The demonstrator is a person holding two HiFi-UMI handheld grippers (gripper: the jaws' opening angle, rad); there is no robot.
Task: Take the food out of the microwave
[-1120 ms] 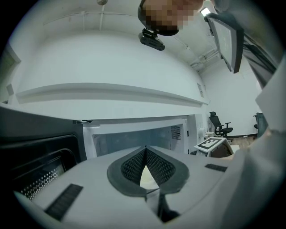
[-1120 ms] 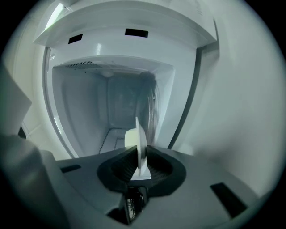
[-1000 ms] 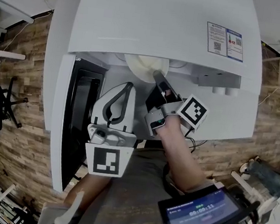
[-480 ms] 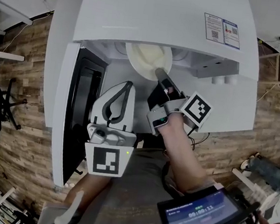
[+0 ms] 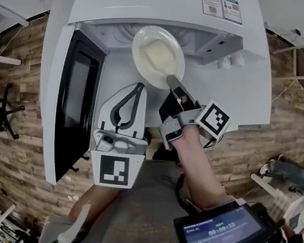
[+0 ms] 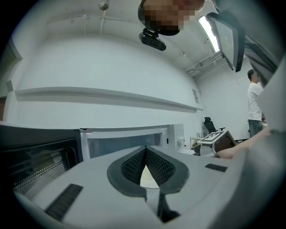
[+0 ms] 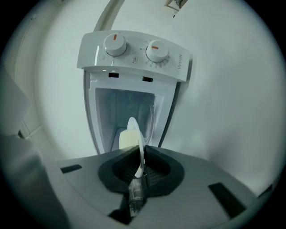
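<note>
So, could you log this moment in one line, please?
right gripper: jaws just closed further, shut on plate rim | food: on plate, at microwave opening | door: open | left gripper: shut, empty

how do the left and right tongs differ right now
The right tongs are clamped on the rim of the plate of food; the left tongs are shut on nothing. The right tongs reach up to the microwave opening; the left tongs sit further back, beside the open door. Both point toward the microwave.
</note>
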